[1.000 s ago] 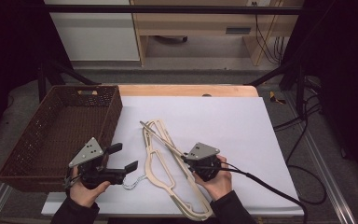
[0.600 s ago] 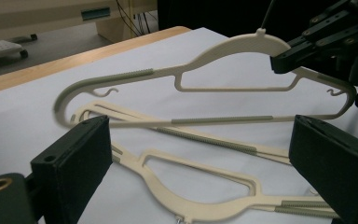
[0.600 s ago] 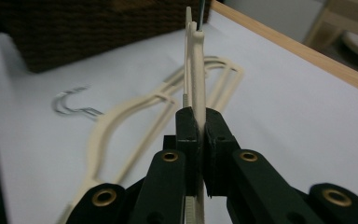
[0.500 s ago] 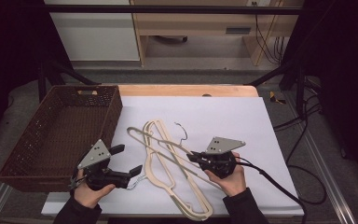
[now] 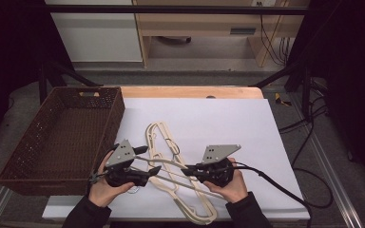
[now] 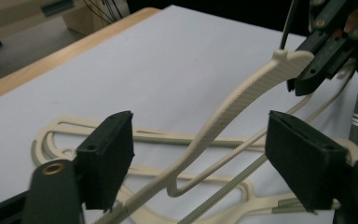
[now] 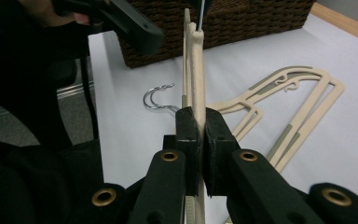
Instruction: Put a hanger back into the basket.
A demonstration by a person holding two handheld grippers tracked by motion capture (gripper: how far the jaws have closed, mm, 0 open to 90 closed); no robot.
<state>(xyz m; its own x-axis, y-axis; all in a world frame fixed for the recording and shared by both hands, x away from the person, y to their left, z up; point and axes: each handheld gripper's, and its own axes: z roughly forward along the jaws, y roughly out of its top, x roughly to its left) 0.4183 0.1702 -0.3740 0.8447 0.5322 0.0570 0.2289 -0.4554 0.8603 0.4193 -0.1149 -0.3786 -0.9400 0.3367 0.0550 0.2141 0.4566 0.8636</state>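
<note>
The right gripper [image 7: 198,140] has its black jaws pressed together on the thin edge of a cream plastic hanger [image 7: 196,65], which stands on edge between them and runs straight away toward the wicker basket [image 7: 223,21]. In the left gripper view the same raised hanger [image 6: 242,95] slopes up from between the left gripper [image 6: 200,154], whose jaws stand wide apart with neither pad touching it, to the right gripper's tips [image 6: 317,51] at the upper right. From the high view the right gripper [image 5: 190,169] and left gripper [image 5: 147,164] face each other near the table's front edge, each in a hand, with the lifted hanger [image 5: 168,164] spanning between them. More cream hangers [image 5: 159,135] lie flat and overlapped on the white sheet [image 5: 228,118] just beneath and behind. A metal hook [image 7: 157,99] lies on the sheet by the basket. The empty brown basket [image 5: 57,137] sits at the table's left, just beside the left hand [image 5: 102,190].
</note>
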